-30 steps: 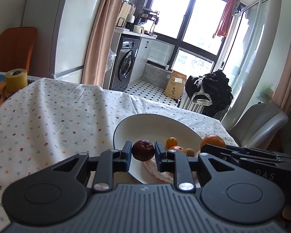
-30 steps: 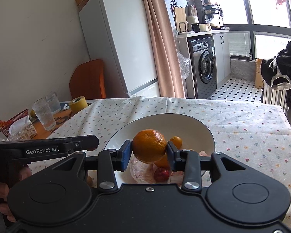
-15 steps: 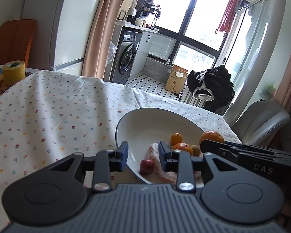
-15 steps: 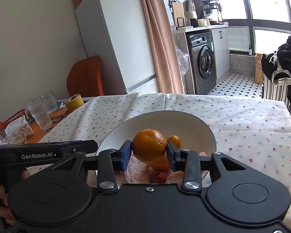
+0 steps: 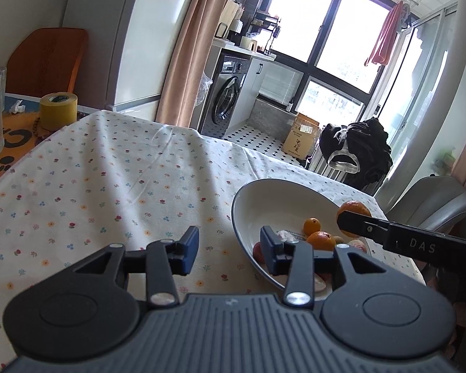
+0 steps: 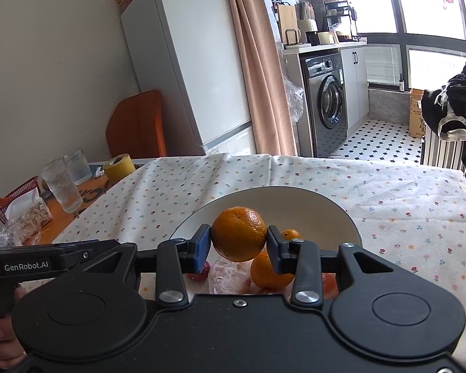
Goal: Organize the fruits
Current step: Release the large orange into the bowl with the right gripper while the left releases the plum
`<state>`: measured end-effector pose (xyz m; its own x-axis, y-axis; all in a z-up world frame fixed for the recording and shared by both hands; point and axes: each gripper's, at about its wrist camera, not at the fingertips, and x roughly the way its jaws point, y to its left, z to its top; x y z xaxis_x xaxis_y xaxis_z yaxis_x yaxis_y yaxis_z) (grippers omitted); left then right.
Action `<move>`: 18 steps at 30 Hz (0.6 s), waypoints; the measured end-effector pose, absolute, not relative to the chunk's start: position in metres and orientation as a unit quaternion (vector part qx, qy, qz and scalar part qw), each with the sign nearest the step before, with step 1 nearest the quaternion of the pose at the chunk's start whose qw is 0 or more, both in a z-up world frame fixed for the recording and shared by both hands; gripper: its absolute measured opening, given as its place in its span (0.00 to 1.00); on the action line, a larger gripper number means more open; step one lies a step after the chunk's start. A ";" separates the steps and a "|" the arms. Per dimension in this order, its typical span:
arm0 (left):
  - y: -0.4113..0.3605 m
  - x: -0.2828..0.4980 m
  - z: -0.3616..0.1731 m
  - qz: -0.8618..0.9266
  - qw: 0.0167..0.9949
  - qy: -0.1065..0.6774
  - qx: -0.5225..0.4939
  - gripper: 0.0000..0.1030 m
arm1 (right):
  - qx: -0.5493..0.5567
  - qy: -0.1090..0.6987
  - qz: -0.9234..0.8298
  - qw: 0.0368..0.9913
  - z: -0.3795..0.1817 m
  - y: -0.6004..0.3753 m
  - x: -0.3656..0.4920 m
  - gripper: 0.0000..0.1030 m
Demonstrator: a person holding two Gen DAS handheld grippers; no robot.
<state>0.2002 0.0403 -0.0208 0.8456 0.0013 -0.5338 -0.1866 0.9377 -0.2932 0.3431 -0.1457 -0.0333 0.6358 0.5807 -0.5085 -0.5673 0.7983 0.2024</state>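
Right wrist view: right tongs [image 6: 238, 245] clamp an orange [image 6: 238, 233] above the bowl [image 6: 323, 205]; left tongs [image 5: 230, 250] gape empty at its rim.

**Two black handheld grippers, blue-padded fingers**

The left gripper [image 5: 230, 247] has a dark grey ribbed housing at 6 o'clock in its own view, flanked by two round black hubs with shallow circular recesses. Angular black link arms with triangular cut-outs run to the fingers [image 5: 189, 248], which carry blue pads. Silver pivot screws sit at the arm joints. Seen from the right wrist at 9 o'clock, its side bears white "GenRobot.AI" lettering.

The right gripper [image 6: 237, 247] has a smooth matte black housing, the same round hubs, silver screws and blue-padded fingers [image 6: 202, 248]. From the left wrist at 3 o'clock, its side reads "DAS".

A hand [image 6: 0, 338] shows at 8 o'clock.
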 end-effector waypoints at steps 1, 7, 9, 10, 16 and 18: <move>0.042 0.198 -0.021 0.053 0.945 0.272 -0.170 0.43 | 0.011 0.285 0.319 0.904 -0.033 -0.144 0.343 0.37; 0.049 0.190 -0.020 0.063 0.945 0.269 -0.177 0.49 | 0.021 0.274 0.326 0.904 -0.028 -0.143 0.338 0.53; 0.049 0.188 -0.020 0.064 0.945 0.268 -0.178 0.52 | 0.024 0.277 0.326 0.904 -0.028 -0.144 0.336 0.53; 0.049 0.187 -0.020 0.066 0.944 0.268 -0.179 0.53 | 0.022 0.277 0.324 0.904 -0.028 -0.145 0.335 0.53; 0.049 0.180 -0.022 0.069 0.944 0.268 -0.179 0.61 | 0.022 0.281 0.321 0.904 -0.031 -0.148 0.324 0.53; 0.049 0.176 -0.023 0.070 0.944 0.268 -0.180 0.64 | 0.022 0.284 0.320 0.903 -0.033 -0.149 0.321 0.53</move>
